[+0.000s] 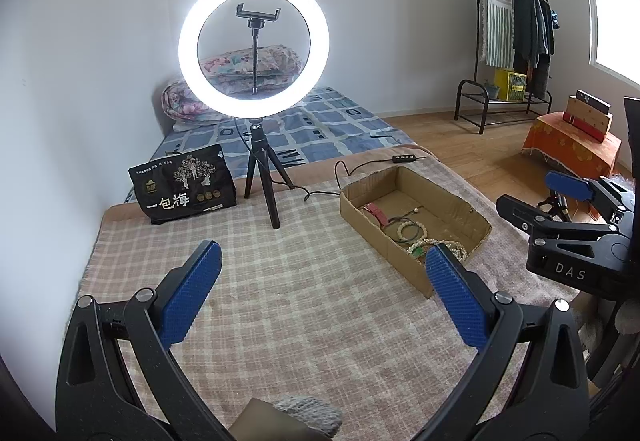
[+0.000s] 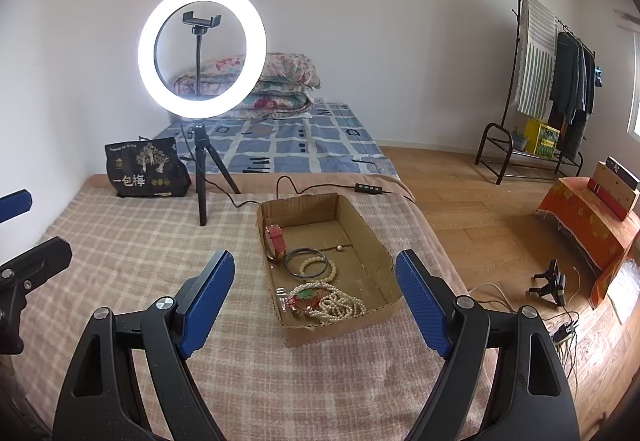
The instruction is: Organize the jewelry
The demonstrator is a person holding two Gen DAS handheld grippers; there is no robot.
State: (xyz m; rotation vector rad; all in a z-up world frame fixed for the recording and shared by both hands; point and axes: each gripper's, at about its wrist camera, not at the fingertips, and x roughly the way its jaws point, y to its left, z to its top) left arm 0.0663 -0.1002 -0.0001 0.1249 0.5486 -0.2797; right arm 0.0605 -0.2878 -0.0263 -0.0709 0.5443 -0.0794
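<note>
Currently, your left gripper [image 1: 322, 261] stands wide with nothing between its blue pads [image 1: 192, 293], hovering above the checked blanket [image 1: 280, 301] at lower centre of the left wrist view. Your right gripper [image 2: 316, 285] is likewise spread wide and empty, its tips framing the near end of the cardboard box [image 2: 384, 265] in the right wrist view without touching it. That box sits on the blanket, right of centre, open at the top. Inside it, along the left wall, lies a red watch strap [image 2: 276, 237]; just beside it, toward the middle, a dark bangle [image 2: 306, 261] overlaps a pale bead bracelet [image 2: 320, 268]. A thin cord with a single pearl [image 2: 340, 248] runs across the box floor behind them. At the near end, a tangle of pearl strands [image 2: 340, 307] rests with a green and red piece [image 2: 306, 297] on top; its exact form cannot be told. Behind the box, a lit ring light [image 2: 202, 51] stands on a small tripod, with a black printed bag [image 2: 146, 171] to its left at the blanket's far edge.
</note>
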